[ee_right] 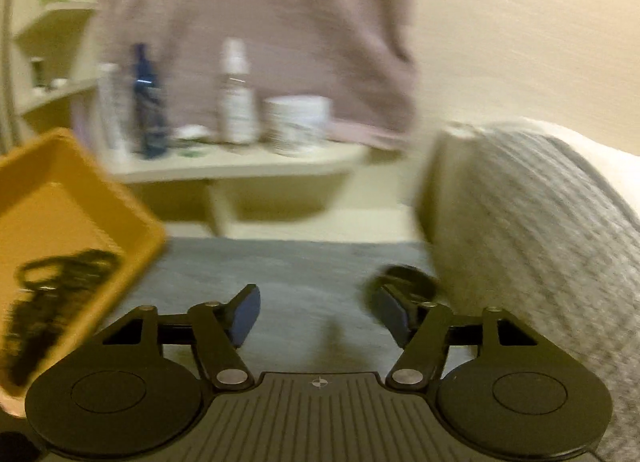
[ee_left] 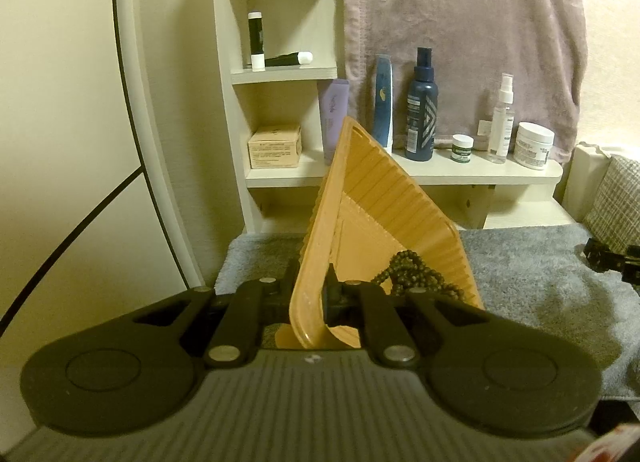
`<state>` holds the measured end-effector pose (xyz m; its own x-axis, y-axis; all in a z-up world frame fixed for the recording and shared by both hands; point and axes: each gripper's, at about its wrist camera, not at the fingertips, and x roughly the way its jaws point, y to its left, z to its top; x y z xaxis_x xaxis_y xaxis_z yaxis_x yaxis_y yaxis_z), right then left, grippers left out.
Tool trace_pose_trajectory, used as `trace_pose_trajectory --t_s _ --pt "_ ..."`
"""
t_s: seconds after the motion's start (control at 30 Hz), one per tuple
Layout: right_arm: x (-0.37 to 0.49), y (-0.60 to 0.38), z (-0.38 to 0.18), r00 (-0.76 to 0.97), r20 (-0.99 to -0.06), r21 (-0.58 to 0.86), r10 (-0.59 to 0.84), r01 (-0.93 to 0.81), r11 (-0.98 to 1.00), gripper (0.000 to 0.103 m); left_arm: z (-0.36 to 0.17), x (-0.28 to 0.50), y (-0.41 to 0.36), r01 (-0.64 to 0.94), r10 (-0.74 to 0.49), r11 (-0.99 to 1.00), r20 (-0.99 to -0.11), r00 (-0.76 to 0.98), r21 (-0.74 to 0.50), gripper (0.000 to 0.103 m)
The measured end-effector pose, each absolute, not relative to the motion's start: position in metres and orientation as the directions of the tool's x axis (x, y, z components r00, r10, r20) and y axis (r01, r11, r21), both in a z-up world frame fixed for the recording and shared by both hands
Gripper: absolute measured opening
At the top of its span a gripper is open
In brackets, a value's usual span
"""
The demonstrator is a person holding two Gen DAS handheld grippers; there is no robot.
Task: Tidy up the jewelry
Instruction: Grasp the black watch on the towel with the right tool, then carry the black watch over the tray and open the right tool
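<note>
An orange ribbed tray [ee_left: 376, 198] stands tilted steeply on edge over the grey mat [ee_left: 532, 262]. My left gripper [ee_left: 310, 294] is shut on its near rim. A string of dark beads [ee_left: 412, 274] lies bunched in the tray's low corner. The right wrist view is blurred; the tray [ee_right: 60, 202] with the dark beads [ee_right: 52, 294] sits at its left edge. My right gripper [ee_right: 316, 314] is open over the mat [ee_right: 300, 266] with nothing between its fingers. A small dark round thing [ee_right: 408, 276] lies just beyond the right finger; I cannot make out what it is.
A low white shelf [ee_left: 480, 172] behind the mat carries bottles and jars, under a hanging mauve towel [ee_left: 460, 22]. A white corner shelf unit [ee_left: 280, 74] stands left of it. A grey knitted cushion [ee_right: 540, 230] crowds the right side. A black object [ee_left: 612, 262] pokes in over the mat's right edge.
</note>
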<state>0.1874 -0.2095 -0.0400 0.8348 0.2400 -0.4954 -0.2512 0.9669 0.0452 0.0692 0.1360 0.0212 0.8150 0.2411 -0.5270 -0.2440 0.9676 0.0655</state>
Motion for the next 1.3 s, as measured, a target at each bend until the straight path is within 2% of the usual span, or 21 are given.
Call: trace_pose_trajectory --t_s 0.27,0.83,1.07,1.13,1.17,1.2,1.3 --pt "0.219 -0.25 -0.069 0.833 -0.532 0.071 0.149 -0.131 0.989 0.075 0.022 0.069 0.136 -0.247 0.245 0.967 -0.528 0.813 0.069 0.009" --pt "0.268 -0.237 -0.096 0.824 -0.558 0.092 0.097 -0.055 0.994 0.074 0.021 0.07 0.136 -0.25 0.252 0.965 -0.533 0.808 0.076 0.009" --pt "0.267 -0.238 -0.099 0.827 -0.557 0.084 0.074 -0.033 0.996 0.035 0.021 0.07 0.137 -0.251 0.252 0.965 -0.534 0.807 0.075 0.009" --pt "0.264 -0.238 -0.099 0.828 -0.556 0.08 0.072 -0.033 0.996 0.033 0.021 0.07 0.136 -0.251 0.252 0.965 -0.534 0.807 0.075 0.009" --pt "0.263 -0.238 -0.098 0.829 -0.554 0.077 0.074 -0.037 0.996 0.023 0.021 0.07 0.136 -0.251 0.252 0.965 -0.534 0.807 0.075 0.009" --pt "0.26 -0.237 -0.097 0.831 -0.55 0.075 0.077 -0.042 0.996 0.017 0.021 0.07 0.136 -0.252 0.252 0.965 -0.534 0.807 0.074 0.009" --pt "0.255 -0.232 -0.094 0.832 -0.548 0.061 0.087 -0.063 0.996 0.014 0.021 0.069 0.136 -0.25 0.251 0.965 -0.534 0.808 0.074 0.009"
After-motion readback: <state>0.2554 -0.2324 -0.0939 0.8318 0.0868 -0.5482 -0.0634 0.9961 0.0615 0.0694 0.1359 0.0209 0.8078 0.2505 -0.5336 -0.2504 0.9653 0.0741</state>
